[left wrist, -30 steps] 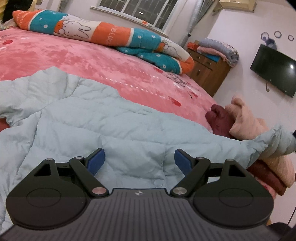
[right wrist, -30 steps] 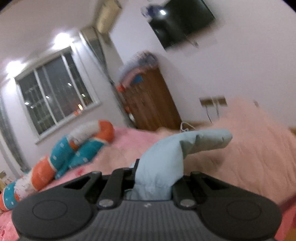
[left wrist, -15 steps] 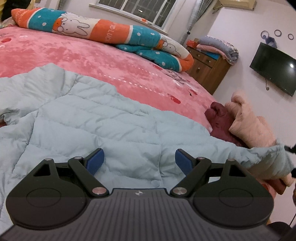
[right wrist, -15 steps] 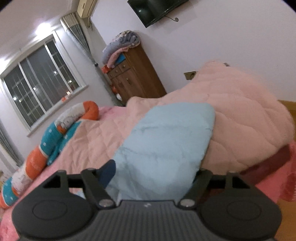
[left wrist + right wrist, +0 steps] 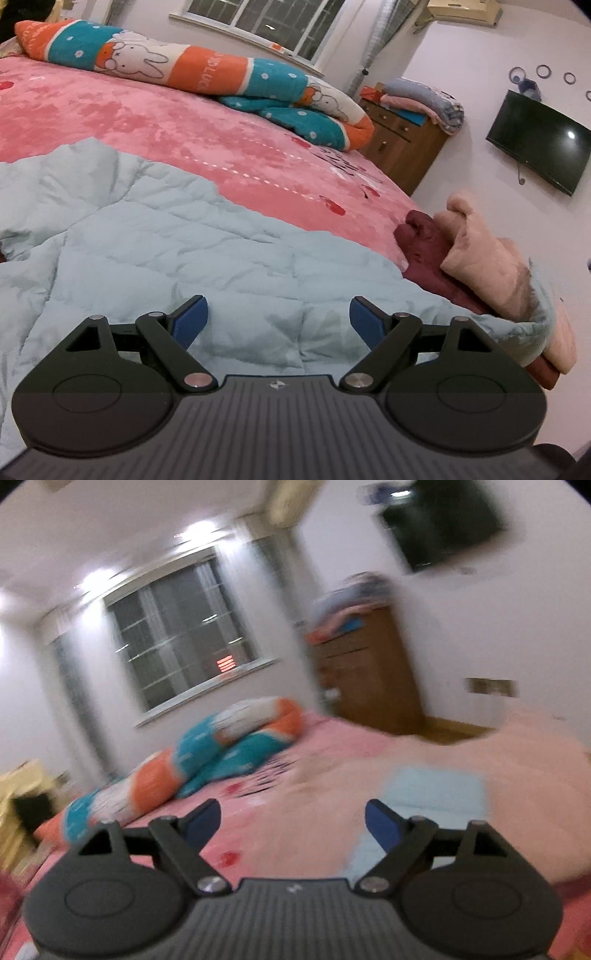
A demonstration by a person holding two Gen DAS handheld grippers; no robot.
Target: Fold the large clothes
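Left wrist view: left gripper spread wide, blue pads apart with nothing pinched, hovering low over pale blue quilted jacket. Jacket spread flat on pink bed cover, filling the near half of the bed, one sleeve running off to the right edge and draped against a folded peach blanket stacked on a maroon one. Rolled orange, teal and white rabbit-print quilt along the far side of the bed beneath the window. Wooden cabinet in the corner with folded bedding on top, dark television on the wall to its right. Right wrist view, blurred by motion: right gripper with jaws opening, already wide, blue pads clear of any cloth and nothing between them. Pale blue sleeve lying just ahead of the right-hand finger, resting on the peach blanket, apart from the pads. Pink bed cover showing between the fingers, rolled quilt farther back under the window, wooden cabinet and television beyond, details too smeared to tell.
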